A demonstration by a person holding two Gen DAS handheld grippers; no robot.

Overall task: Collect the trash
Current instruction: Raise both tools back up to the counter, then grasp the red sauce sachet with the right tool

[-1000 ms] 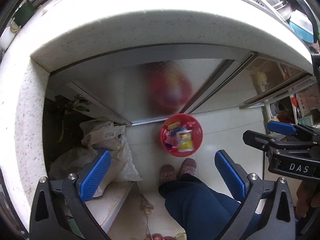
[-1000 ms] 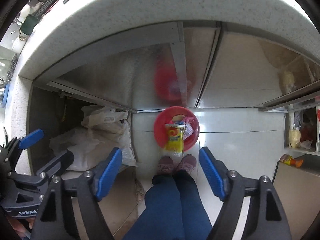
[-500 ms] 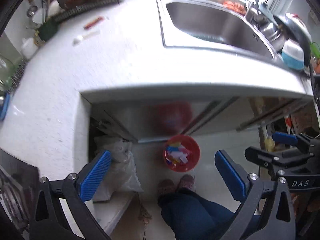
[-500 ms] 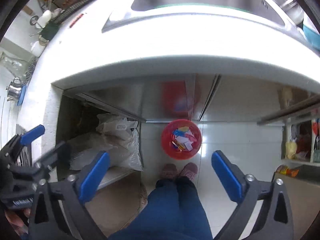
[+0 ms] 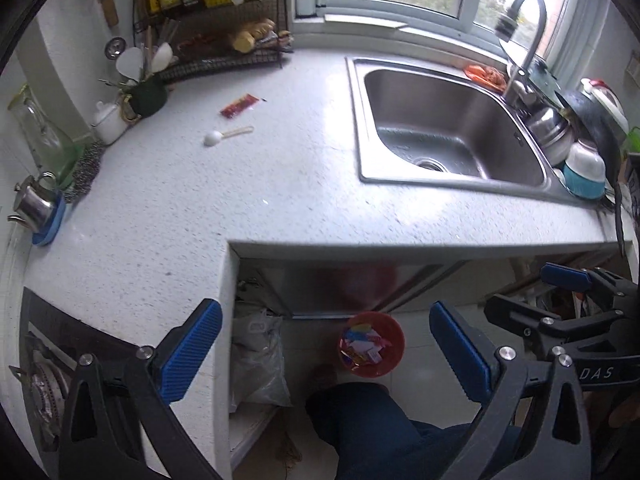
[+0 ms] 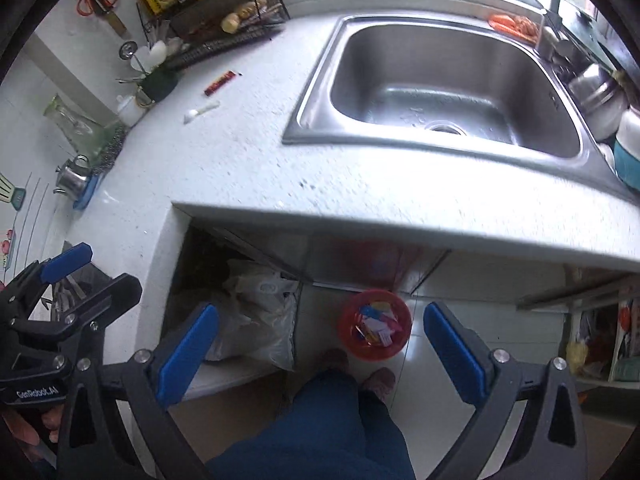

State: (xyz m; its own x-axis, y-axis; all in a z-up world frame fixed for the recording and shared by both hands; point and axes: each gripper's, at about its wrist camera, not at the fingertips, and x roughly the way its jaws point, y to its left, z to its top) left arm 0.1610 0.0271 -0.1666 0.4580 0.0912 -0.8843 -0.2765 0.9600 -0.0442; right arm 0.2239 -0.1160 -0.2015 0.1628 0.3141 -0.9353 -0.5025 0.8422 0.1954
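A red bin (image 5: 372, 344) (image 6: 375, 329) full of wrappers stands on the floor below the counter edge. On the white counter lie a red wrapper (image 5: 239, 105) (image 6: 219, 82) and a white plastic spoon (image 5: 226, 135) (image 6: 201, 112), far beyond both grippers. My left gripper (image 5: 326, 350) is open and empty, high above the bin. My right gripper (image 6: 320, 350) is also open, nothing between its blue pads (image 6: 454, 346). Each gripper shows at the side of the other's view, the right one (image 5: 568, 300) and the left one (image 6: 60, 276).
A steel sink (image 5: 444, 128) (image 6: 448, 80) sits in the counter, with bowls and pots (image 5: 580, 156) at its right. A wire rack (image 5: 224, 40), a kettle (image 5: 34, 204) and a jar stand at the back left. A person's blue trouser legs (image 6: 336, 428) and plastic bags (image 6: 256, 320) are below.
Both grippers rose from under the counter to above it, so the countertop and sink came into view. A yellow wrapper that hung over the bin a second ago now lies in it.
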